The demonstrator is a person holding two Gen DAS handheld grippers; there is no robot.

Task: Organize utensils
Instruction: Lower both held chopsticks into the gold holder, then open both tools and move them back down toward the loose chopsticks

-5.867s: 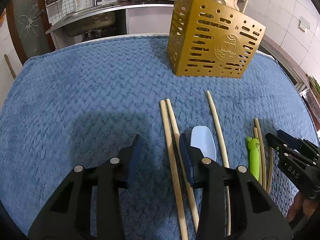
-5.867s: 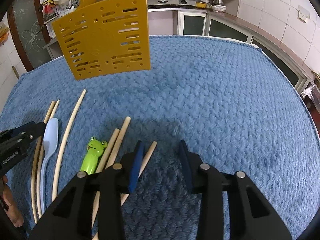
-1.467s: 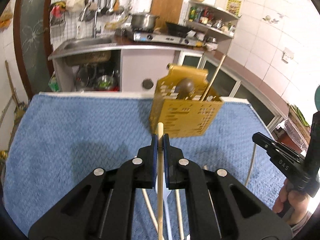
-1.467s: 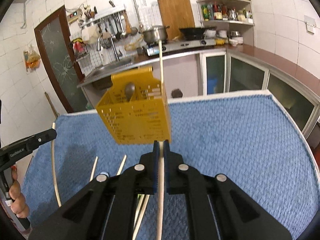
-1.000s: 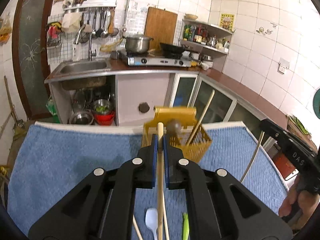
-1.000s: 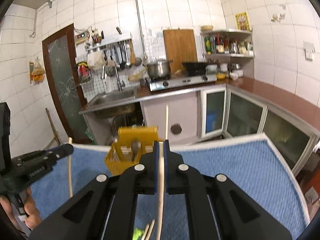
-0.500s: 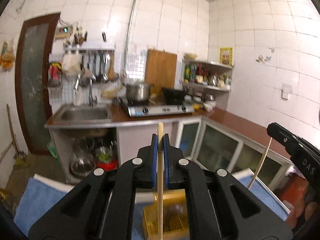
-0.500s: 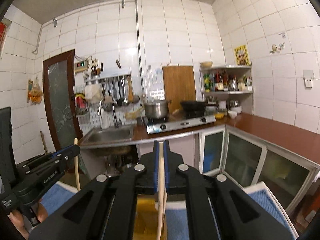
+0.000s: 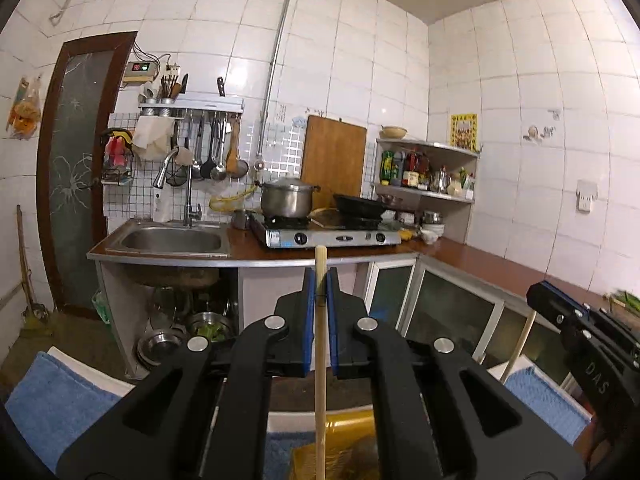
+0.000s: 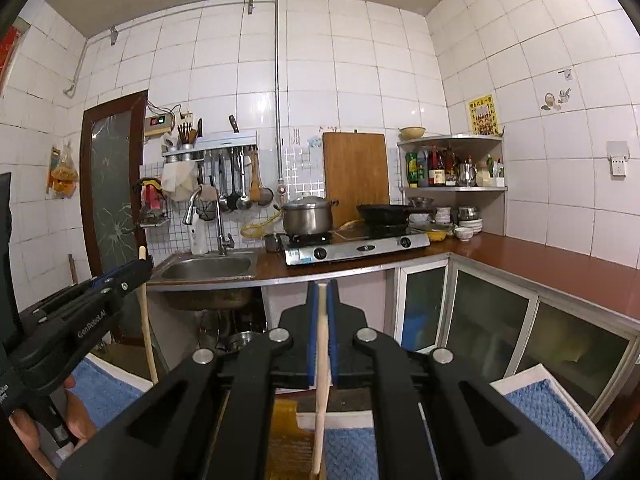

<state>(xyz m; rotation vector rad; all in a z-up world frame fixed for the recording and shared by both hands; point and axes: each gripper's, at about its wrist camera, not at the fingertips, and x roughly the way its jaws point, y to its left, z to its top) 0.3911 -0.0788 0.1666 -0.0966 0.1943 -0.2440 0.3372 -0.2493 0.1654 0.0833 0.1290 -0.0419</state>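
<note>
White kitchen tiles fill the back. Left claw (image 9: 320, 300) pinches one chopstick (image 9: 320, 360); right claw (image 10: 322, 312) pinches another stick (image 10: 321, 380), above the yellow basket (image 9: 340, 448).

Pale wooden chopstick (image 9: 320, 360) sits btwn blue-padded black fingers (image 9: 308, 320) of left gripper (image 9: 320, 292); a second pale wooden chopstick (image 10: 321, 380) btwn same blue/black on right gripper (image 10: 322, 300). Yellow-gold perforated plastic basket (image 9: 348, 444) below, on blue textured cloth-covered surface (image 9: 56, 400). Bkgd: white square wall tiles (image 10: 360, 60), red-brown countertop (image 10: 560, 264).
</note>
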